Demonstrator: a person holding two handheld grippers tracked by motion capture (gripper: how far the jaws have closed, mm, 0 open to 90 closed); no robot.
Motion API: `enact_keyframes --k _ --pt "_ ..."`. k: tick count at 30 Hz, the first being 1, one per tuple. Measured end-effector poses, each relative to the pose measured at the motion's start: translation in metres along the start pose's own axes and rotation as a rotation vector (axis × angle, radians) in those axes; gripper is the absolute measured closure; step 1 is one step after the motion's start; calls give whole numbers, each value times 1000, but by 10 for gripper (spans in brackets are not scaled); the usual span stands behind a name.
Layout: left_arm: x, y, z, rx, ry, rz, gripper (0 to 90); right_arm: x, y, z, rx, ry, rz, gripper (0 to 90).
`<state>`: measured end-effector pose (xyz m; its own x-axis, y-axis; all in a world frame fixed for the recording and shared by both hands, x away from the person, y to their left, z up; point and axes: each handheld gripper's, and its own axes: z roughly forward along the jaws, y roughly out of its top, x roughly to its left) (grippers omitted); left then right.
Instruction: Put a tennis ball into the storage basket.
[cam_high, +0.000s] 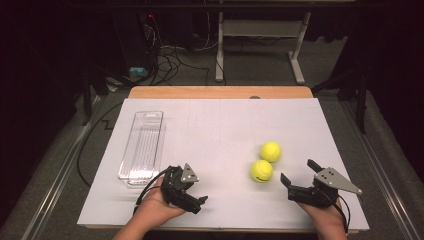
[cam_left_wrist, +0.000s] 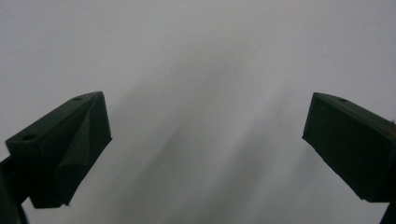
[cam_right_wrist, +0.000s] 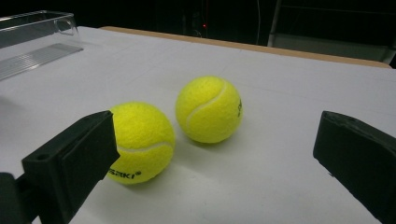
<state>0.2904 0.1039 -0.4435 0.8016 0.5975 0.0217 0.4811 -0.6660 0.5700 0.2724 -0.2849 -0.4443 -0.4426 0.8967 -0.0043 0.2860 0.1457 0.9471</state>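
Two yellow tennis balls lie side by side on the white sheet, right of the middle: the nearer ball (cam_high: 261, 171) (cam_right_wrist: 140, 142) and the farther ball (cam_high: 270, 151) (cam_right_wrist: 208, 108). My right gripper (cam_high: 298, 171) (cam_right_wrist: 215, 128) is open, low over the table, just right of the nearer ball and pointing at both. Neither jaw touches a ball. My left gripper (cam_high: 199, 202) (cam_left_wrist: 205, 126) is open near the front edge, tipped down at bare white sheet, with nothing between its jaws.
A long clear plastic tray (cam_high: 142, 145) (cam_right_wrist: 32, 32) lies lengthwise at the left of the sheet, just beyond my left gripper. The wooden table edge (cam_high: 220, 92) runs along the far side. Cables and a desk frame stand on the floor behind.
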Motion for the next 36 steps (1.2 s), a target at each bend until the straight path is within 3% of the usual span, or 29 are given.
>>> enact_keyframes --k 7,14,26,36 --pt "-3 6 10 114 -31 -11 17 1 -1 0 4 1 0 0" --pt "-1 21 16 215 -27 -25 17 -1 -2 0 7 0 4 0" --pt "12 41 15 330 -37 -50 18 5 -4 2 28 28 -6 0" --pt "16 46 13 403 -35 -49 18 16 -6 7 68 59 -28 0"
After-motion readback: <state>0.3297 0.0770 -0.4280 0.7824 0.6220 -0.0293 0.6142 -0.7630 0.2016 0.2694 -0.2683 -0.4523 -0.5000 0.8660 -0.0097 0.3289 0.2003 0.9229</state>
